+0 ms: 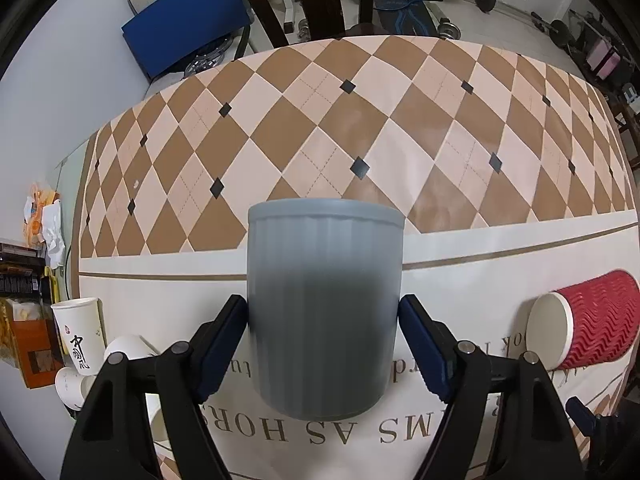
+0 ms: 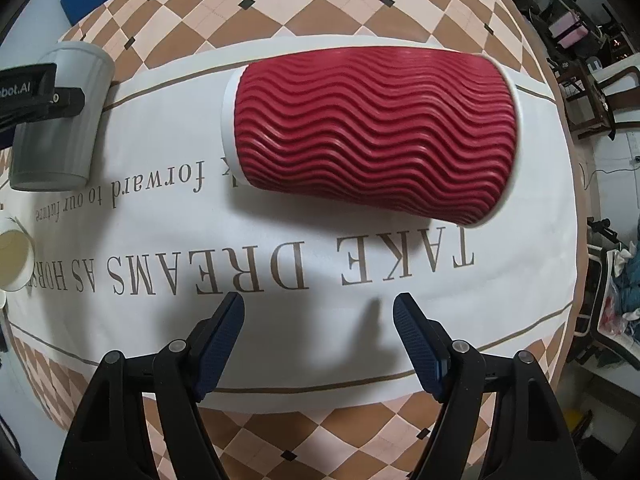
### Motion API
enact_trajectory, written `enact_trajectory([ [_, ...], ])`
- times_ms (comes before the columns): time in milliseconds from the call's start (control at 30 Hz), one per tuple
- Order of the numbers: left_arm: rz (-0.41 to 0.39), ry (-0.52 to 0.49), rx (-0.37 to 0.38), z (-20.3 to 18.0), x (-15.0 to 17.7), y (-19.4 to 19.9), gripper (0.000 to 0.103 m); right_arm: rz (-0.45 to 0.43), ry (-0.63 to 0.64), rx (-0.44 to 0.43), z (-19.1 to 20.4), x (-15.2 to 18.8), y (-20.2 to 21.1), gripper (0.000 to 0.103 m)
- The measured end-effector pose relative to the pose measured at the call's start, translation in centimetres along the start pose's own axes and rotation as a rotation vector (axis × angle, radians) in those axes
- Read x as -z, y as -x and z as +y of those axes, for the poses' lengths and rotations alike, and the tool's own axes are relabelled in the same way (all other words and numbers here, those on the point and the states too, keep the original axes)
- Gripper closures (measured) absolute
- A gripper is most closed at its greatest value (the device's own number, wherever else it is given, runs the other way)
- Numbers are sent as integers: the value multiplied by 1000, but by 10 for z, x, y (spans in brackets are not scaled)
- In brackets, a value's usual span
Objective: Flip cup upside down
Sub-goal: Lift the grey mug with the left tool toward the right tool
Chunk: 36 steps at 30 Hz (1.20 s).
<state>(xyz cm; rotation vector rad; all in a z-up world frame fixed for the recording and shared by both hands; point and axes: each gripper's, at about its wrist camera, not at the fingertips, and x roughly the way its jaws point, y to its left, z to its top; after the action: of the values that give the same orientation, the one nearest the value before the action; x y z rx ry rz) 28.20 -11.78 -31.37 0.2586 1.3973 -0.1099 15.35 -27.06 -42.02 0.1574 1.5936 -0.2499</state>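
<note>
A grey ribbed plastic cup (image 1: 323, 304) sits between the fingers of my left gripper (image 1: 322, 320), which is shut on its sides; the cup stands upright in the view, its bottom end just above the tablecloth. It also shows in the right wrist view (image 2: 60, 120), with the left gripper's body across it. A red ripple paper cup (image 2: 368, 132) lies on its side on the white cloth, its white base to the left; it also shows in the left wrist view (image 1: 588, 320). My right gripper (image 2: 319, 320) is open and empty, a short way in front of the red cup.
White paper cups (image 1: 80, 336) stand and lie at the table's left edge; one cup's open mouth shows in the right wrist view (image 2: 12, 256). The checkered tablecloth (image 1: 360, 120) stretches beyond. Chairs and gym weights stand past the far edge. Boxes are stacked at left.
</note>
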Motion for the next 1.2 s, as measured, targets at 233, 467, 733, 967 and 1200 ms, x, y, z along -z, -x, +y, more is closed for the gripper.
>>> enact_trajectory([
  [233,-27,-25,13,0,22,26,27,-31,-14,7,-1,21,23,25],
  [467,-33,-21,33,5,60,60,27,-51,-31,5,-9,51,51,25],
  [733,65,75,164,12,134,78,27,-31,-71,-11,-51,96,58,25],
  [967,194,151,211,-11,192,54,27,-17,-116,-2,-90,108,42,25],
  [1200,211,81,162,-47,207,30,26,-16,-150,17,-120,116,28,25],
])
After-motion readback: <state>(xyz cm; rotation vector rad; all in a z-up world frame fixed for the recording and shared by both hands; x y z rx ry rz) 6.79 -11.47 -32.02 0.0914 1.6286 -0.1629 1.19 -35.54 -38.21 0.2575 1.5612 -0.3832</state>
